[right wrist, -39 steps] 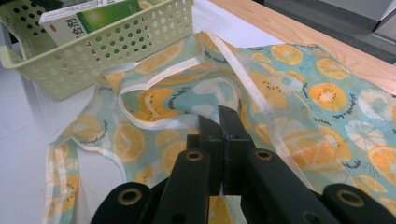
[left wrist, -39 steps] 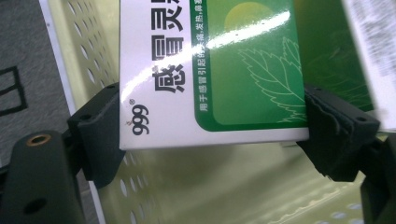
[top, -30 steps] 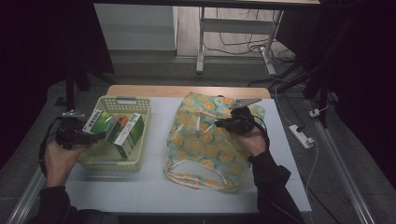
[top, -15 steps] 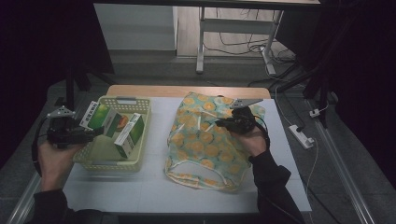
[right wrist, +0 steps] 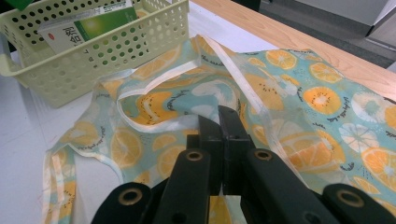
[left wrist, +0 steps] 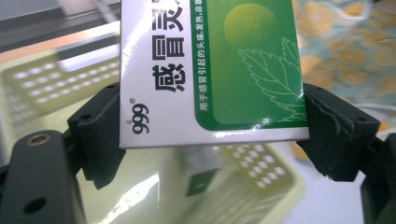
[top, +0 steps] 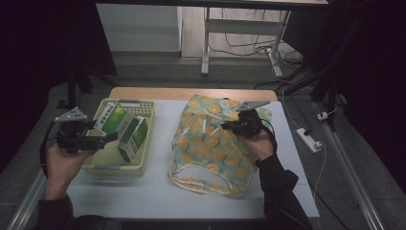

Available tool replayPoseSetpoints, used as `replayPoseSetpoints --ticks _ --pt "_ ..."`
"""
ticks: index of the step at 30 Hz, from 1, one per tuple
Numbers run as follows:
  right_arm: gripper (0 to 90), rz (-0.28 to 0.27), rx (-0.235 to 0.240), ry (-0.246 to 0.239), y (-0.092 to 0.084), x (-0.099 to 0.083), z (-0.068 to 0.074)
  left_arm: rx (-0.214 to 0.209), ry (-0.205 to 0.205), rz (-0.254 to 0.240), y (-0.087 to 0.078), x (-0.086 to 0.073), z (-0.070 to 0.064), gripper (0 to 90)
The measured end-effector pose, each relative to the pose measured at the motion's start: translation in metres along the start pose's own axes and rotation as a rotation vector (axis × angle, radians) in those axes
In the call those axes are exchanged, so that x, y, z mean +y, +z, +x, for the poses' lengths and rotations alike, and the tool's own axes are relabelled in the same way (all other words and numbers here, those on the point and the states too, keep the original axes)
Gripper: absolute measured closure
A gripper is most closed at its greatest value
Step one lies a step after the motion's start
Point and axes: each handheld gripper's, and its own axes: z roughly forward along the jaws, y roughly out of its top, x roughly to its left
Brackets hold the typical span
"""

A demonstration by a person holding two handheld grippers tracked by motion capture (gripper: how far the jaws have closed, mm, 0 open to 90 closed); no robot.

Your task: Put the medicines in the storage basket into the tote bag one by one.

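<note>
My left gripper is shut on a green-and-white medicine box, one jaw on each side, held tilted over the pale yellow basket. A second box lies in the basket. On the right of the table a fruit-print fabric bag lies flat. My right gripper rests on the bag's upper part with its jaws pressed together. The bag's white trim runs into the tips.
The white tabletop has bare room in front of the basket and the bag. A wooden strip runs along its far edge. A white power strip lies on the floor to the right, with cables beyond.
My left hand has lifted the box a little higher over the basket. The right gripper and the bag have stayed still.
</note>
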Motion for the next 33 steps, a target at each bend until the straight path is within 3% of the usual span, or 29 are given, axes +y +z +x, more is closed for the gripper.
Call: replayPoseSetpoints --ticks 5,11,18,33 --pt "89.9 0.001 0.002 -0.002 0.0 0.0 0.0 -0.08 0.036 0.006 0.012 0.006 -0.015 17.0" --pt "89.9 0.0 0.002 0.002 0.0 0.0 0.0 -0.139 0.084 0.027 0.027 0.012 -0.036 17.0" --pt "89.9 0.001 0.005 0.0 0.001 0.0 0.0 -0.227 0.127 0.077 0.056 0.012 -0.054 17.0" --pt "89.9 0.0 0.008 -0.001 0.002 0.0 0.001 -0.361 0.205 0.163 0.106 0.013 -0.1 17.0"
